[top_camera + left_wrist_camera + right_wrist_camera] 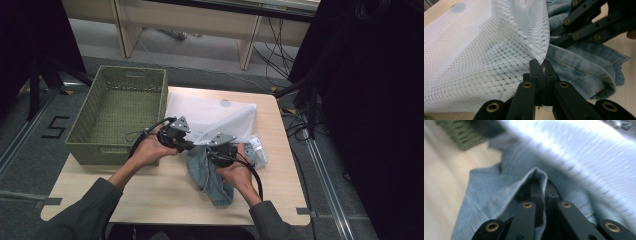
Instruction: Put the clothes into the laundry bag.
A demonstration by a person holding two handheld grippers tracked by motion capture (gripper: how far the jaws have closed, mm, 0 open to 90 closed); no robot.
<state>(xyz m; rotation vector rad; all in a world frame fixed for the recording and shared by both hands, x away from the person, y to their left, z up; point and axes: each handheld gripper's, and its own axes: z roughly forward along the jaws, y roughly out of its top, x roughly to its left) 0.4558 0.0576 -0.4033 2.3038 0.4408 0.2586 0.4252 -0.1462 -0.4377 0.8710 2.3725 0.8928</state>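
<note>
A white mesh bag (212, 116) lies on the table's far half. A light blue denim garment (212, 175) lies partly under its near edge. My left gripper (192, 145) is shut on the edge of the mesh bag (486, 50), with the denim garment (584, 72) to the right of it. My right gripper (214, 156) is shut on a fold of the denim garment (499, 187), with the mesh bag (584, 150) blurred above it. In the left gripper view the right gripper's black linkage (584, 22) sits at the top right, over the denim.
A green woven basket (120, 112), with nothing in it, stands at the table's left far corner, partly over the edge. The wooden table (150, 190) has bare surface at the near left. A small white packet (257, 147) lies by the bag's right side.
</note>
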